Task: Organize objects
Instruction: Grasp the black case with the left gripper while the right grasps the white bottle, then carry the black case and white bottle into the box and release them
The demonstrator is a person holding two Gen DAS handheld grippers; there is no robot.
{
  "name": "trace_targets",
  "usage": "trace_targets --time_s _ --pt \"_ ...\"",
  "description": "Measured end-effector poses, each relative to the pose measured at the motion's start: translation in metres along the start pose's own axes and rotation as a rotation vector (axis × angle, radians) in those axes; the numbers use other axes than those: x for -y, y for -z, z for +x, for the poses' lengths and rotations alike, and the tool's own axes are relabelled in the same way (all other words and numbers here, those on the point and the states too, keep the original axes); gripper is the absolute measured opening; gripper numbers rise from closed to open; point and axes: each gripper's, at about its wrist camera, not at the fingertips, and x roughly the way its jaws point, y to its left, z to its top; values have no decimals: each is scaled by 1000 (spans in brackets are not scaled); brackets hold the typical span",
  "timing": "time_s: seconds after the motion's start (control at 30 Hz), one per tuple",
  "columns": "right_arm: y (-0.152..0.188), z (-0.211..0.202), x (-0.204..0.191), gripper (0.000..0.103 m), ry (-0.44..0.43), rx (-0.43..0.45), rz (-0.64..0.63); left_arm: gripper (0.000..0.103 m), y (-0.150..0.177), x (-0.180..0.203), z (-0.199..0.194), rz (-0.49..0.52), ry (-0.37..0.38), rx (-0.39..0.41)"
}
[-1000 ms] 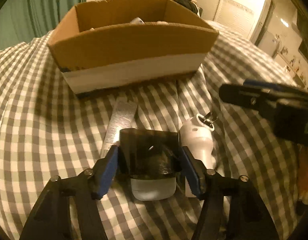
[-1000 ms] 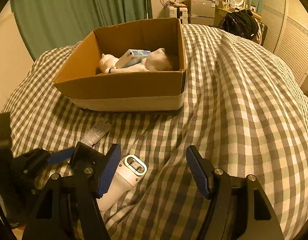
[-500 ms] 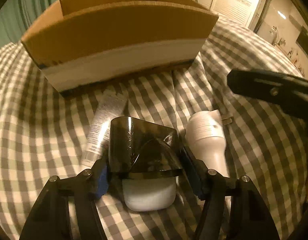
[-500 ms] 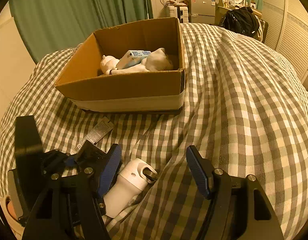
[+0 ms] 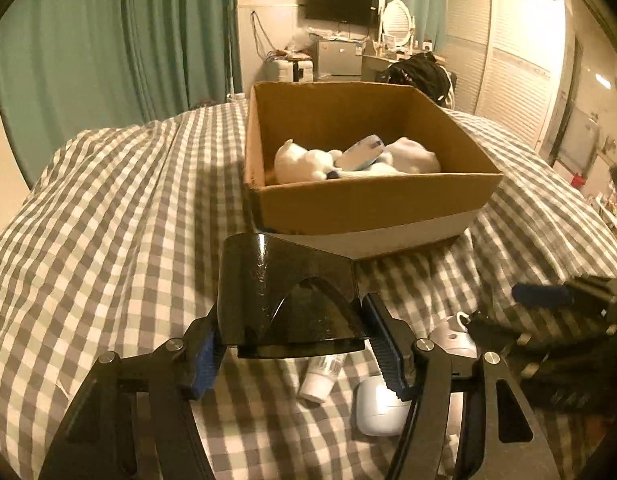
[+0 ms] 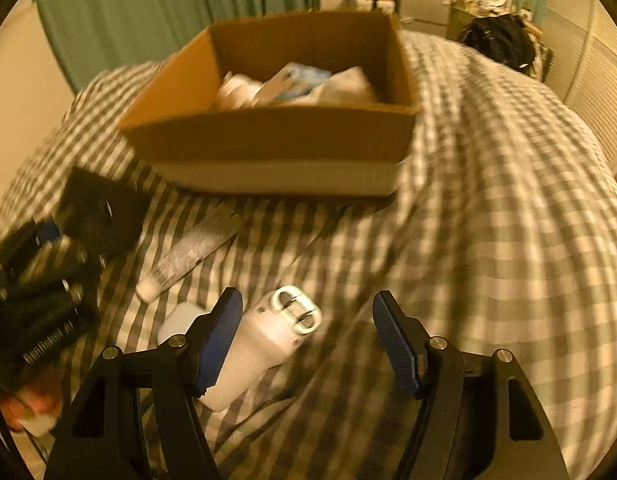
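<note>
My left gripper (image 5: 292, 340) is shut on a dark translucent plastic cover (image 5: 284, 292) and holds it above the checked bedspread, in front of the cardboard box (image 5: 372, 204). The cover also shows in the right wrist view (image 6: 96, 212), at the left. My right gripper (image 6: 308, 340) is open and empty, low over a white cylindrical device (image 6: 264, 344) with a ring-shaped top. A white tube (image 6: 188, 256) and a small white case (image 6: 180, 320) lie beside it; both also show under the left gripper, the tube (image 5: 320, 376) and the case (image 5: 378, 406).
The box holds a white plush toy (image 5: 300, 164), a blue-and-white pack (image 5: 362, 154) and white cloth. Green curtains (image 5: 108, 48), a dresser with a black bag (image 5: 420, 72) and closet doors stand beyond the bed. The right gripper shows at the left wrist view's right edge (image 5: 556, 312).
My left gripper has lifted the dark cover off the small white case and raised it toward the box. My right gripper has moved forward over the white device.
</note>
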Motion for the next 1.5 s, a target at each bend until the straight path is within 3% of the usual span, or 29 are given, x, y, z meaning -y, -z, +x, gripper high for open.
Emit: trace_targets --time_s 0.47,0.63,0.93,1.2,1.5 --pt "6 56 -26 66 -7 -185 -70 66 5 -15 7 -43 -10 -80" --pt "6 58 -26 53 -18 -177 -73 66 5 -16 7 -50 -7 -77" --pt "5 36 -20 52 -41 -81 -66 66 6 -17 3 -58 -16 -76" --pt "4 -12 -10 52 -46 60 -61 66 6 -17 -9 -58 -30 -62" --pt "-12 -58 -13 52 -48 203 -54 66 -10 -13 -35 -59 8 -19"
